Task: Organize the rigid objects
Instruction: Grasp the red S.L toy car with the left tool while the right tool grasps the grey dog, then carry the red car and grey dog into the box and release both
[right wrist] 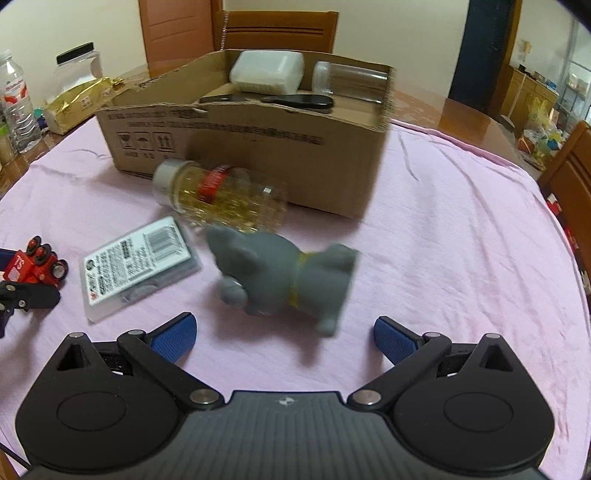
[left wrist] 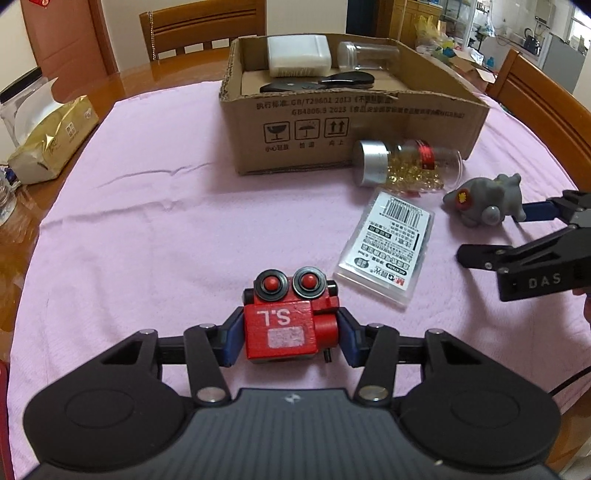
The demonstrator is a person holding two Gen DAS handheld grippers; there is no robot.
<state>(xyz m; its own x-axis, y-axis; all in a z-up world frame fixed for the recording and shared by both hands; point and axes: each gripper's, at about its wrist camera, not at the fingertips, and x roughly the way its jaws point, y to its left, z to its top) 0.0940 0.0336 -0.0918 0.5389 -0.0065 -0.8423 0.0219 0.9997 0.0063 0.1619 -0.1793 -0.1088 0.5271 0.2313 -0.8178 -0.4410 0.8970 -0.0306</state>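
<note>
My left gripper (left wrist: 290, 338) is shut on a red toy robot (left wrist: 290, 321) marked "S.L", on the pink cloth; the robot also shows in the right wrist view (right wrist: 35, 266). My right gripper (right wrist: 284, 338) is open, just short of a grey toy animal (right wrist: 284, 277) that lies on its side between the fingertips' line and the box. The grey toy shows in the left wrist view (left wrist: 487, 199) with the right gripper (left wrist: 517, 236) beside it. A jar of yellow capsules (right wrist: 218, 195) and a flat plastic packet (right wrist: 138, 262) lie near the cardboard box (right wrist: 258, 147).
The box (left wrist: 332, 136) holds a white container (left wrist: 299, 55), a clear jar (left wrist: 369, 55) and black items (left wrist: 317, 83). A gold packet (left wrist: 51, 140) and bottles (right wrist: 16, 110) stand at the left edge. Wooden chairs (left wrist: 203, 26) surround the table.
</note>
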